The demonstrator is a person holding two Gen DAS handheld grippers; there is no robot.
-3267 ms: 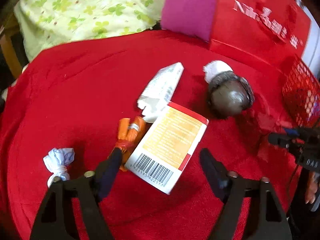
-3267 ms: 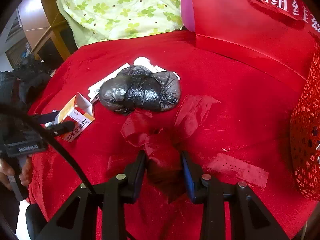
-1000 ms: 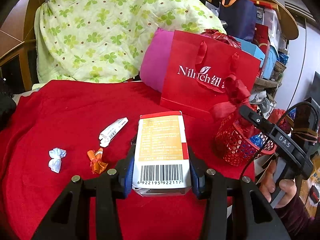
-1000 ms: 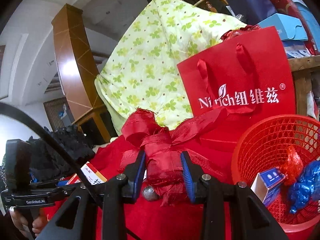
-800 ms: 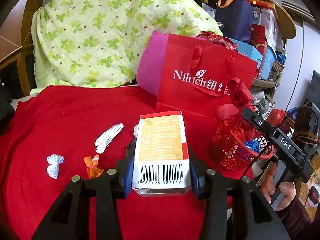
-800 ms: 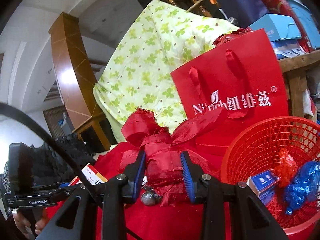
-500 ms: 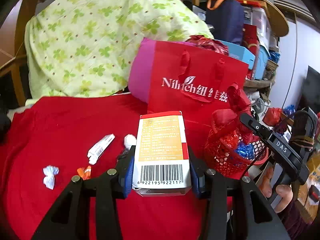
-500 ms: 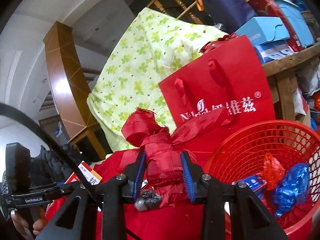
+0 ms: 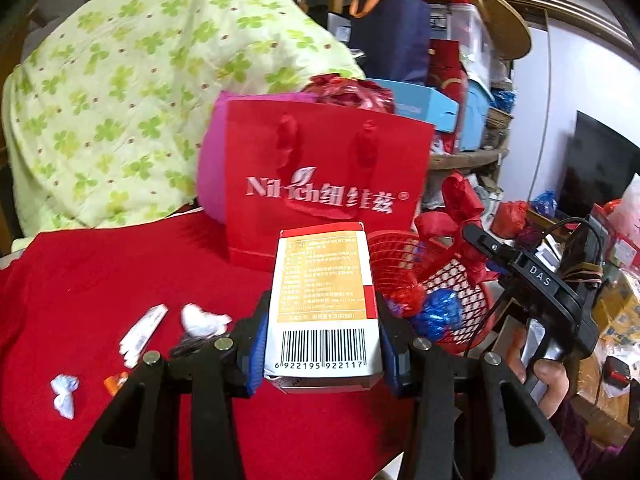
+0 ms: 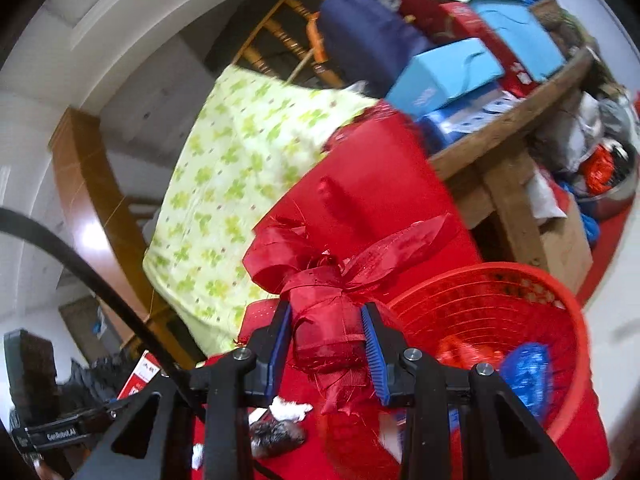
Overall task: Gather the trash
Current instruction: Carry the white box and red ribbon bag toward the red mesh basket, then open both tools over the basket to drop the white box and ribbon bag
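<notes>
Centre of my left view, the box [image 9: 324, 304] sits clamped in my left gripper [image 9: 322, 344]; the red basket [image 9: 452, 280] has slid closer. My right gripper [image 10: 326, 344] still pinches the red ribbon [image 10: 328, 288], now beside the basket's rim [image 10: 480, 276].

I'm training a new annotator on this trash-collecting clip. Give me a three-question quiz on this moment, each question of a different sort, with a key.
1. True or false: the left gripper is closed on a box with a barcode.
2. Which does the right gripper hold? A) a blue wrapper B) a crumpled red ribbon C) a white tissue
3. Fill in: both grippers are carrying their items toward the red mesh ____.

Key
1. True: its blue pads press on both sides of the box.
2. B: the crumpled red ribbon sits pinched between its jaws, beside the basket's rim.
3. basket, which already holds blue and red wrappers.
</notes>
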